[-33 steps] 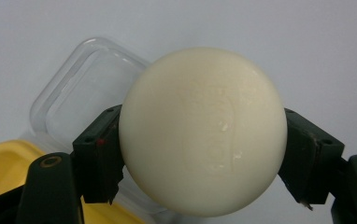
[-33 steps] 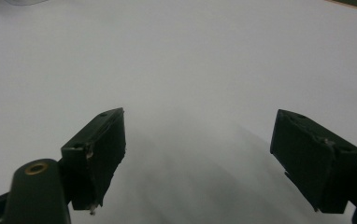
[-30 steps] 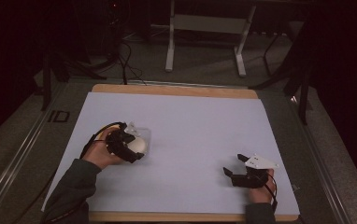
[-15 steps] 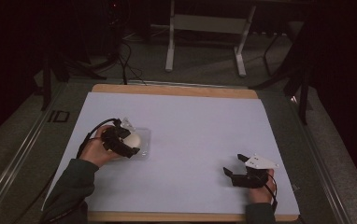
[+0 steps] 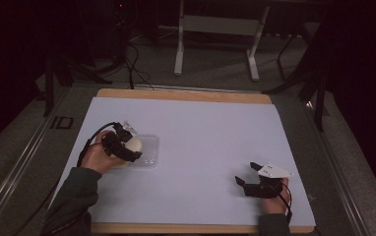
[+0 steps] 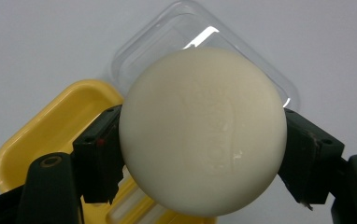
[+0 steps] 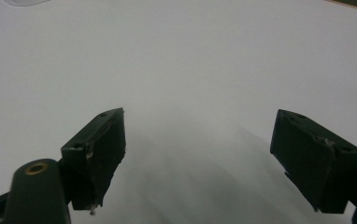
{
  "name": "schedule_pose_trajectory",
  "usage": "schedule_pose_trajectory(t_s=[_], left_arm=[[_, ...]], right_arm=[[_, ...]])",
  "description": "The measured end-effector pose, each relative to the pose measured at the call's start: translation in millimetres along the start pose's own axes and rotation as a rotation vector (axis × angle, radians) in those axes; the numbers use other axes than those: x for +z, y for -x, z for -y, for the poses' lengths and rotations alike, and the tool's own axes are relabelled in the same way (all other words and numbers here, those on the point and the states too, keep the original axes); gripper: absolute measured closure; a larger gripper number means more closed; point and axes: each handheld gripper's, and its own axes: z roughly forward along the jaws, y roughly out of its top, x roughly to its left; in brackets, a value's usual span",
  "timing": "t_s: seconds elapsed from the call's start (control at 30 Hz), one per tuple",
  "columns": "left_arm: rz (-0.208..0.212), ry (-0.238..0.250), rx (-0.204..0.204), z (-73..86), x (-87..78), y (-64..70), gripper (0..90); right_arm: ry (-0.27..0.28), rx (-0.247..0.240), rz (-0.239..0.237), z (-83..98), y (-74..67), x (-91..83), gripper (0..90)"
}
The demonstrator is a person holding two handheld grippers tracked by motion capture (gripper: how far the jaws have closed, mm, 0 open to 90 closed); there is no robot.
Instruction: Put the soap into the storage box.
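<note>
Left gripper [image 5: 127,146] is clamping a round, cream-white bar of soap [image 6: 203,130], one black pad pressing on each side of it; faint raised lettering is showing on the soap's face in the left gripper view. Soap is being held above two pieces on the table: a yellow soap dish [image 6: 50,130] lying below and to the left in that view, and a clear plastic lid [image 6: 270,70] lying just beyond it, its rim catching a strip of light. The two pieces are sitting side by side, close enough that their edges appear to meet behind the soap, though the contact itself is hidden. In the high view the soap [image 5: 135,144] is showing as a pale spot at the tip of the left gripper, over the near-left part of the white table cover [image 5: 210,128], with the clear lid [image 5: 149,152] just to its right and the yellow dish mostly covered by the hand [image 5: 100,155]. A black cable is looping back from the gripper over the wrist and the dark sleeve. Right gripper [image 5: 247,183] is resting well apart, near the front right of the table cover, with the grey plate on top. Its jaws are standing wide with nothing between them; in the right gripper view [image 7: 200,154] only bare white surface is lying between the two pads.
</note>
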Motion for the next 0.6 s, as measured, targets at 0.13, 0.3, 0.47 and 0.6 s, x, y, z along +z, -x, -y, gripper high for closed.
schedule_pose_trajectory(t_s=[0.13,0.3,0.47,0.6], left_arm=[[-0.019,-0.018,-0.018,0.8,-0.3,-3.5,25.8],[-0.032,-0.014,-0.035,2.1,-2.2,-7.7,25.8],[-0.054,-0.017,-0.043,2.4,-4.1,-9.8,25.8],[-0.068,-0.018,-0.050,2.6,-5.4,-11.3,25.8]], right_arm=[[0.000,0.000,0.000,0.0,-0.1,0.1,17.9],[0.000,-0.001,0.000,0.0,0.0,0.0,17.9],[0.001,0.000,0.000,0.0,0.0,-0.1,17.9],[0.001,0.001,0.001,0.0,0.0,-0.2,17.9]])
